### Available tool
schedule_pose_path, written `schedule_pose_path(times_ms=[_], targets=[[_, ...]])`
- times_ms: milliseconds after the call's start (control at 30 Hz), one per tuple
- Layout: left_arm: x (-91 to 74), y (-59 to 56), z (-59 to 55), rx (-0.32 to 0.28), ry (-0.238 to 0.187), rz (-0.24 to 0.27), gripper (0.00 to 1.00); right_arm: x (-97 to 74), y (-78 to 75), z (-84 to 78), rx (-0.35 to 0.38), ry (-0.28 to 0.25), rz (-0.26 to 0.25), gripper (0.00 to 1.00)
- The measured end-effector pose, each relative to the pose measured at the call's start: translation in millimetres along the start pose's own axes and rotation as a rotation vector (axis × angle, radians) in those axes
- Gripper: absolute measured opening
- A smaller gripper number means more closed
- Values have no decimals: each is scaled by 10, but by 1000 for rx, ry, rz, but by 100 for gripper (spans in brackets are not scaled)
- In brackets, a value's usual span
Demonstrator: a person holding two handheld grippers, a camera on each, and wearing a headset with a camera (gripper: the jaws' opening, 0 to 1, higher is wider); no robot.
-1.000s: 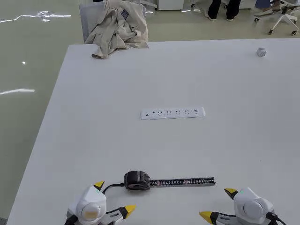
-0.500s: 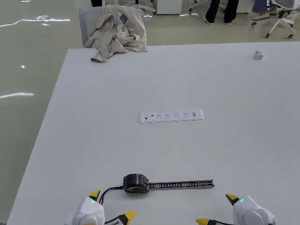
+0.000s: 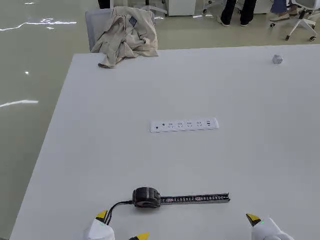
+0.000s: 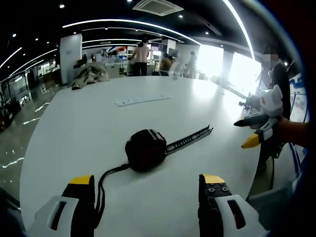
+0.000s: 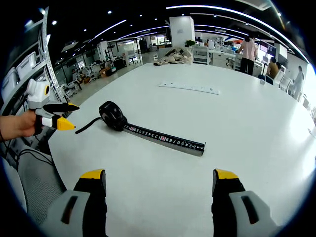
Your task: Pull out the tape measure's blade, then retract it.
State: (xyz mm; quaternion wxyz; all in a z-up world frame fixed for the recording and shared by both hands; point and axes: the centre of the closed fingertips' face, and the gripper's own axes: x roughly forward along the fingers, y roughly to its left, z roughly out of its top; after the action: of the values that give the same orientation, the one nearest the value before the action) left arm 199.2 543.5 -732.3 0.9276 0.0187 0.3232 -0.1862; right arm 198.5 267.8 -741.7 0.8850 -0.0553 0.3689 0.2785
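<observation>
The black tape measure [image 3: 146,197] lies near the table's front edge. Its blade [image 3: 196,199] is pulled out flat to the right, and a black strap trails off to the left. My left gripper [image 3: 121,226] is open, just in front of the case and not touching it. My right gripper [image 3: 239,231] is open too, near the blade's tip and apart from it. In the left gripper view, the case [image 4: 144,149] sits beyond the open left gripper [image 4: 147,180], with the right gripper [image 4: 244,132] off to the side. In the right gripper view, the blade [image 5: 163,138] lies ahead of the open right gripper [image 5: 159,174].
A white power strip [image 3: 184,124] lies mid-table. A beige jacket [image 3: 125,32] hangs over a chair at the far left corner. A small white object [image 3: 277,59] sits far right. The table's left edge [image 3: 45,145] drops to a shiny floor.
Both grippers have drawn back toward me, away from the tape measure. The tape measure and its extended blade have stayed where they were.
</observation>
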Motion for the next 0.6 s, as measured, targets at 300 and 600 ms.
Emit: schedule_pose_path(times_ms=[300,600], targets=[[-127,-41,-12,-69,-1,30,89,-107,90,9,23,-11,0,94],[-265,-37,-39,-85,9,60,91,-255,133,52,38,-30,-30,94]])
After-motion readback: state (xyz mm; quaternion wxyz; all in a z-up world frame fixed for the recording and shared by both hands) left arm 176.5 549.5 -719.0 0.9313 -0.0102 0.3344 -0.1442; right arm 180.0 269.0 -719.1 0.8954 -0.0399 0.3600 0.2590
